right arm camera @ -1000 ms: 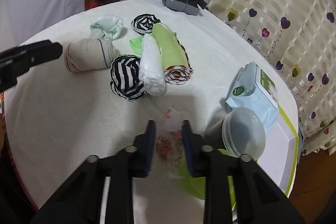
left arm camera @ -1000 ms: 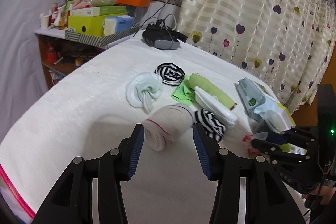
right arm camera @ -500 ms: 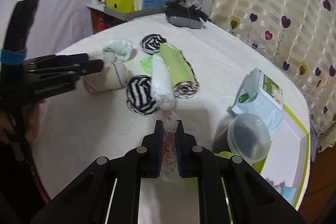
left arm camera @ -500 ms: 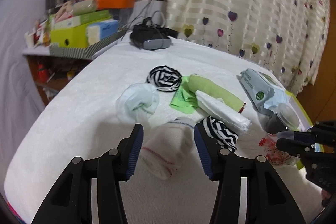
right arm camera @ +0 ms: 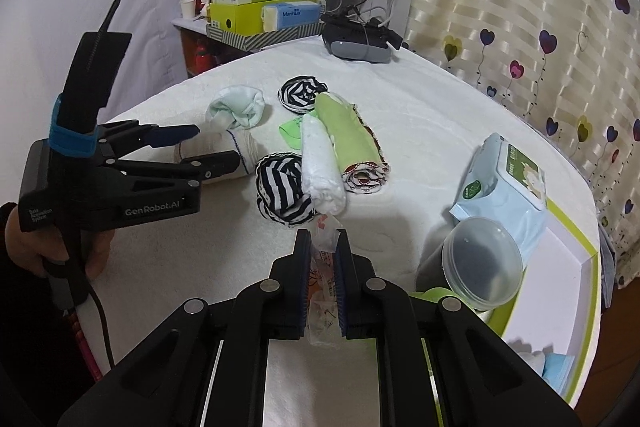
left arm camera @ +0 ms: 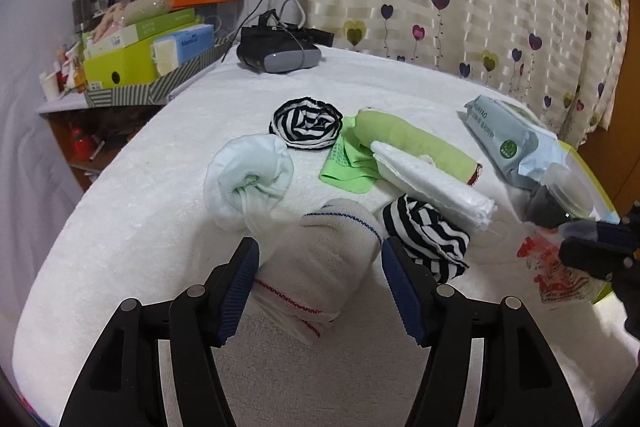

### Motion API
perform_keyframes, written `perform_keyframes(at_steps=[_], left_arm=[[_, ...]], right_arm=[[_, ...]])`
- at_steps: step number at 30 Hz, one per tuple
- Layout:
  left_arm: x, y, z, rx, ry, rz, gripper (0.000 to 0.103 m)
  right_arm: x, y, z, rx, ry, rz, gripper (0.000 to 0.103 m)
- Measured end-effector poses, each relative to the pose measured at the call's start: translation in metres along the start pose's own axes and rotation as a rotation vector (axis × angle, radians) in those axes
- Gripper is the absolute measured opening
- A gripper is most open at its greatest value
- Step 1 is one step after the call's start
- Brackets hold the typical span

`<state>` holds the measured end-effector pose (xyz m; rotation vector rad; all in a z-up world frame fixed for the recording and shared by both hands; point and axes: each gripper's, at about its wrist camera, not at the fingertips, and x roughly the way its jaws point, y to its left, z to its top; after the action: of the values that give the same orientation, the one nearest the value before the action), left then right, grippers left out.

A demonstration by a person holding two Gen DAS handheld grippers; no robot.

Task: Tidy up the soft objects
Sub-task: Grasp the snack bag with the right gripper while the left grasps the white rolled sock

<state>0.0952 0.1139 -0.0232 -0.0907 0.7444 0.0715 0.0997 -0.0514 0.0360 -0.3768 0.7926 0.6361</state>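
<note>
Cream sock roll (left arm camera: pixel 320 263): we see it lying on the white worktop (left arm camera: pixel 132 211) between the spread fingers of the left hand-held gripper (left arm camera: pixel 318 281), its red-stitched end nearest the camera; whether the pads touch it we cannot tell.
Left hand-held gripper: wide open around the roll, both fingers flanking it.
Right hand-held gripper (right arm camera: pixel 323 279): clamped on a crinkled clear plastic bag (right arm camera: pixel 325 247) with red print, which sticks out past its fingertips.
Close neighbours: a black-and-white striped roll (left arm camera: pixel 426 241) sits just beyond the left gripper's right finger, touching the cream roll; a pale mint sock bundle (left arm camera: pixel 248 179) sits just ahead of its left finger.
Further ahead: a white rolled cloth (left arm camera: pixel 432 187) and a green rolled cloth (left arm camera: pixel 412 143) lie side by side, with a second striped rosette (left arm camera: pixel 306 123) and a flat green cloth (left arm camera: pixel 348 167) behind.
Off to the right: a wipes pack (right arm camera: pixel 506 179) and a lidded clear container (right arm camera: pixel 480 267) beside a green-edged tray (right arm camera: pixel 576 291).
Only the right wrist view shows: the left gripper (right arm camera: pixel 208 151) from the side, and the hand (right arm camera: pixel 60 247) gripping it.
Only the left wrist view shows: the cream roll's red stitching.
</note>
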Motion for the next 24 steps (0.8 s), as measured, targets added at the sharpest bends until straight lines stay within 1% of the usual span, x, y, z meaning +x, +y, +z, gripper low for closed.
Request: perform_keyframes(at_steps=[1, 2, 3, 6, 7, 11, 14, 16, 18, 22, 24], left_arm=[[-0.002, -0.001, -0.001, 0.004, -0.002, 0.007, 0.061], [-0.002, -0.002, -0.001, 0.006, -0.003, 0.012, 0.055], [-0.004, -0.003, -0.001, 0.013, -0.005, 0.028, 0.053], [-0.006, -0.004, -0.002, 0.016, -0.003, 0.035, 0.046], [-0.007, -0.004, -0.002, 0.016, -0.003, 0.034, 0.043], [-0.015, -0.001, -0.004, -0.006, -0.009, 0.012, 0.031], [-0.021, 0.001, -0.007, -0.025, -0.014, -0.010, 0.028], [-0.025, 0.002, -0.009, -0.034, -0.018, -0.022, 0.027], [-0.026, 0.001, -0.009, -0.010, -0.021, -0.045, 0.027], [-0.020, 0.008, -0.007, -0.013, -0.011, -0.077, 0.030], [-0.016, 0.005, -0.006, 0.009, -0.002, -0.079, 0.038]], right_arm=[[-0.001, -0.001, 0.000, 0.004, -0.004, 0.002, 0.011], [-0.002, -0.001, 0.000, 0.008, -0.007, 0.004, 0.011], [-0.002, -0.002, 0.000, 0.011, -0.009, 0.006, 0.011], [-0.003, -0.002, -0.001, 0.014, -0.013, 0.010, 0.011], [-0.004, -0.003, -0.001, 0.016, -0.015, 0.012, 0.011], [-0.008, -0.004, -0.002, 0.025, -0.024, 0.016, 0.011], [-0.011, -0.004, -0.004, 0.029, -0.032, 0.018, 0.011], [-0.012, -0.003, -0.005, 0.029, -0.034, 0.019, 0.011], [-0.013, -0.003, -0.005, 0.029, -0.034, 0.022, 0.011], [-0.014, -0.003, -0.006, 0.033, -0.037, 0.021, 0.011], [-0.013, -0.004, -0.006, 0.034, -0.036, 0.022, 0.011]])
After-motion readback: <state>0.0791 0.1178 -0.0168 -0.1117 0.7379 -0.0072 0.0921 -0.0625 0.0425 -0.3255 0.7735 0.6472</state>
